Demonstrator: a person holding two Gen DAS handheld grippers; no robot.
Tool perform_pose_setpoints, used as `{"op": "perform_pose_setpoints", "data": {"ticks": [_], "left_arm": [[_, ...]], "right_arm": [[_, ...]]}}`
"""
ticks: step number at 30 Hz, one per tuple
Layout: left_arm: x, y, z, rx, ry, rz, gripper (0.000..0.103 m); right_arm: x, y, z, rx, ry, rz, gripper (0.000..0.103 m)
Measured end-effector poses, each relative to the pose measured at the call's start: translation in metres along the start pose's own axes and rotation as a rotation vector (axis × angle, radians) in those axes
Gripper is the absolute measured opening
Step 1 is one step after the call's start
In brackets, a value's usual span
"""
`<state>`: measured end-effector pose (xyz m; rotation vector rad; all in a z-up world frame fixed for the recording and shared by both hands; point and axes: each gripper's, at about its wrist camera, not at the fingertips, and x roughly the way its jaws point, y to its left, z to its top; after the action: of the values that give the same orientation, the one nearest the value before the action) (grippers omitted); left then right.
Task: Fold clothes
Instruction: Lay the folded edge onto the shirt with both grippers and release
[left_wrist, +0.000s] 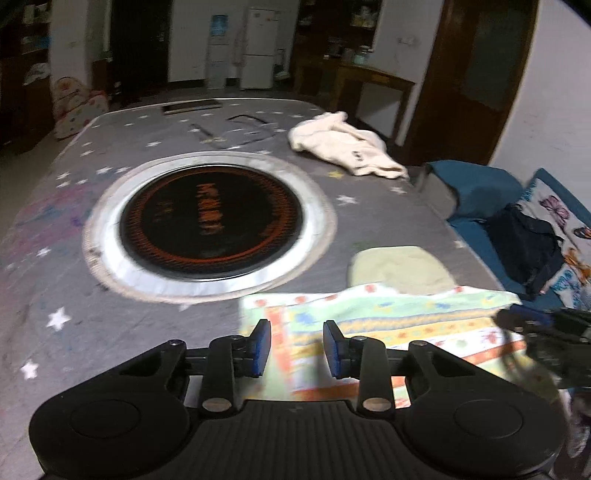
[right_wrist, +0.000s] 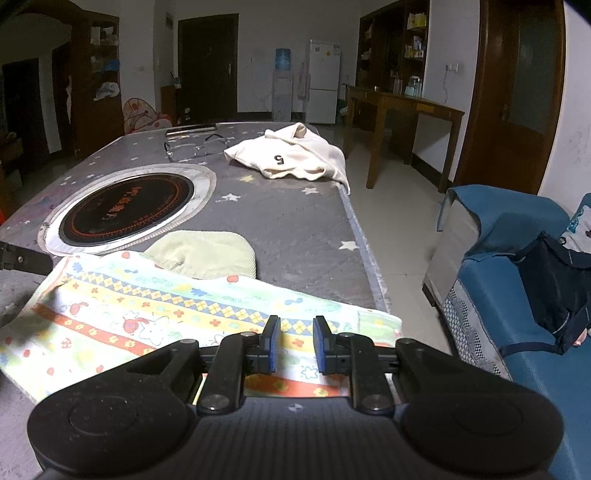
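A colourful patterned cloth (left_wrist: 388, 325) (right_wrist: 166, 314) lies flat at the near edge of the grey star-print table (left_wrist: 74, 295) (right_wrist: 295, 229). My left gripper (left_wrist: 297, 347) hovers over the cloth's left part, open, with only cloth showing through the gap below. My right gripper (right_wrist: 296, 343) is over the cloth's right end near the table corner, open by a narrower gap, nothing pinched. A pale green cloth (left_wrist: 399, 269) (right_wrist: 207, 254) lies just beyond, partly under the patterned one. A crumpled cream garment (left_wrist: 343, 144) (right_wrist: 291, 155) marked "5" sits at the far right.
A round black hob (left_wrist: 210, 225) (right_wrist: 125, 210) with a silver rim is set into the table's middle. Glasses (right_wrist: 195, 147) lie at the far end. To the right stands a blue sofa (right_wrist: 498, 295) with a dark bag (right_wrist: 554, 280), and bare floor runs between sofa and table.
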<state>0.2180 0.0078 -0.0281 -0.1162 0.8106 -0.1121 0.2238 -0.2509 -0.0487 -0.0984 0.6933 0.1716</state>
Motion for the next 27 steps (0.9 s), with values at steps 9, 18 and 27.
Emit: {"op": "perform_pose_setpoints", "data": {"ticks": [9, 18, 27], "left_arm": [[0.042, -0.018, 0.008, 0.016, 0.044, -0.023, 0.027], [0.050, -0.014, 0.007, 0.011, 0.055, -0.016, 0.027], [0.023, -0.016, -0.003, 0.038, 0.047, -0.030, 0.034]], "right_arm": [[0.020, -0.003, -0.001, 0.008, 0.015, 0.007, 0.018], [0.017, -0.001, 0.001, -0.014, 0.005, -0.001, 0.019], [-0.009, 0.024, -0.003, -0.041, -0.019, 0.060, 0.046]]}}
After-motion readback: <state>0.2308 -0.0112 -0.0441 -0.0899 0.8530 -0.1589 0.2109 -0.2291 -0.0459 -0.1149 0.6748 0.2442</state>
